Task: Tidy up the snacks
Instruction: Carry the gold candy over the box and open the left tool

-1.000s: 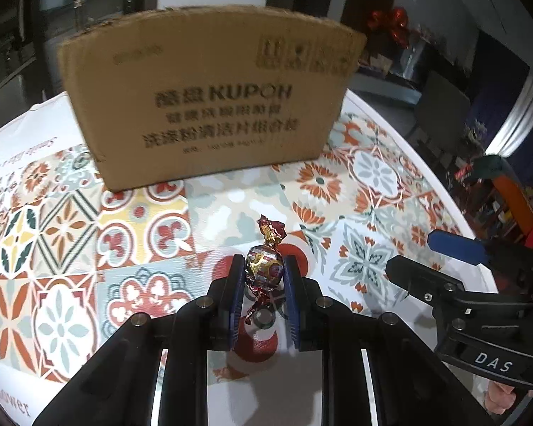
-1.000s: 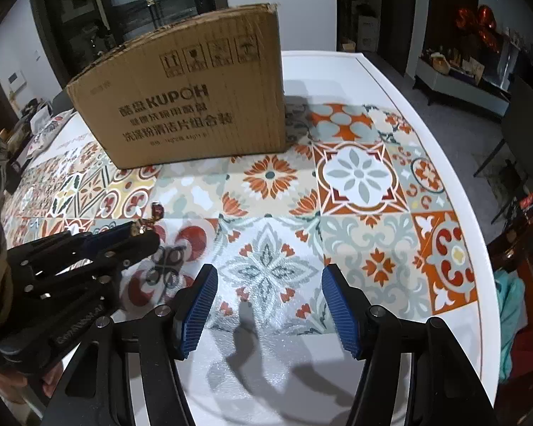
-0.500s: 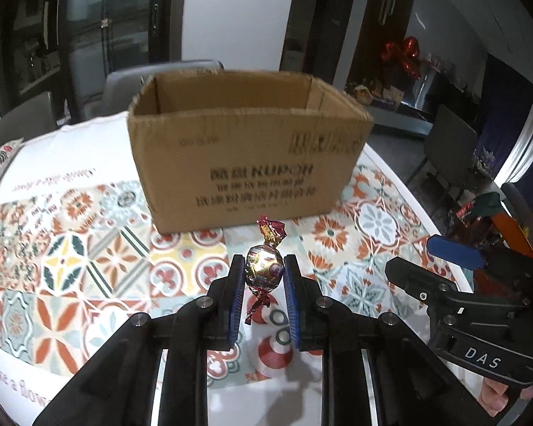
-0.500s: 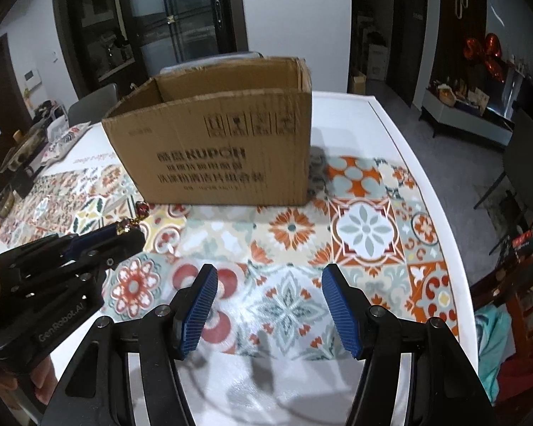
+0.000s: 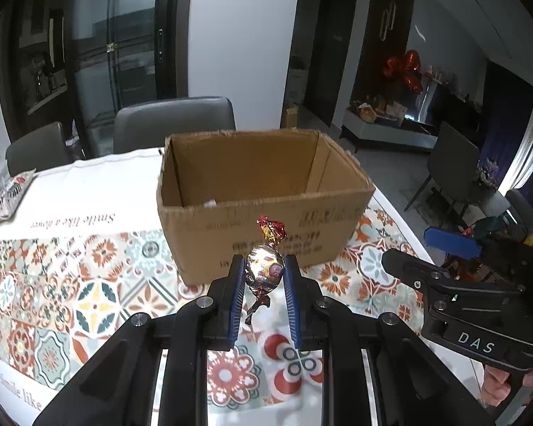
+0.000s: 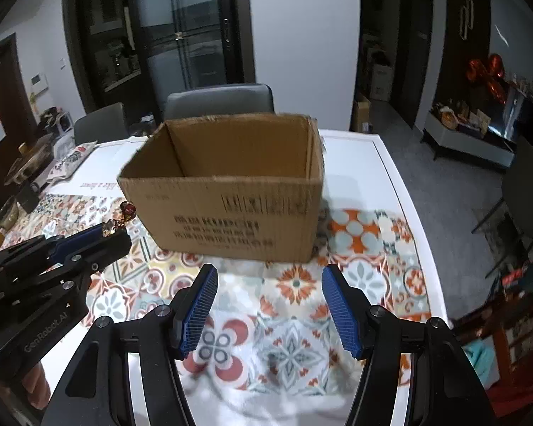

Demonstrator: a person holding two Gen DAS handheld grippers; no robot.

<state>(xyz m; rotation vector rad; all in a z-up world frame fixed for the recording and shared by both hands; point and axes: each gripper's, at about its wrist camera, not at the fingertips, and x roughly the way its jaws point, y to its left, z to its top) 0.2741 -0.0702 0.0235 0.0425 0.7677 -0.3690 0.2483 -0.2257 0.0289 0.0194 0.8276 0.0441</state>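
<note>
Left tongs (image 5: 264,277) pinch a wrapped candy (image 5: 264,272) in the air before an open cardboard box (image 5: 259,191); right tongs (image 6: 269,305) gape with nothing between them.

The candy sits between the two blue pads (image 5: 236,298) of the left tongs, its silver foil body squeezed at the sides, one red and gold twisted end pointing up and the other hanging below. It is raised above the bench (image 5: 89,284), which wears a patterned tile-print cloth (image 5: 53,319), and it lies short of the box's near wall. The box stands upright on the cloth, top open, printed text on its front. From the right wrist view the left tongs (image 6: 115,229) appear at the left, candy tip (image 6: 128,209) showing just beside the box (image 6: 231,195). A grey chair (image 5: 174,124) stands behind the bench.
</note>
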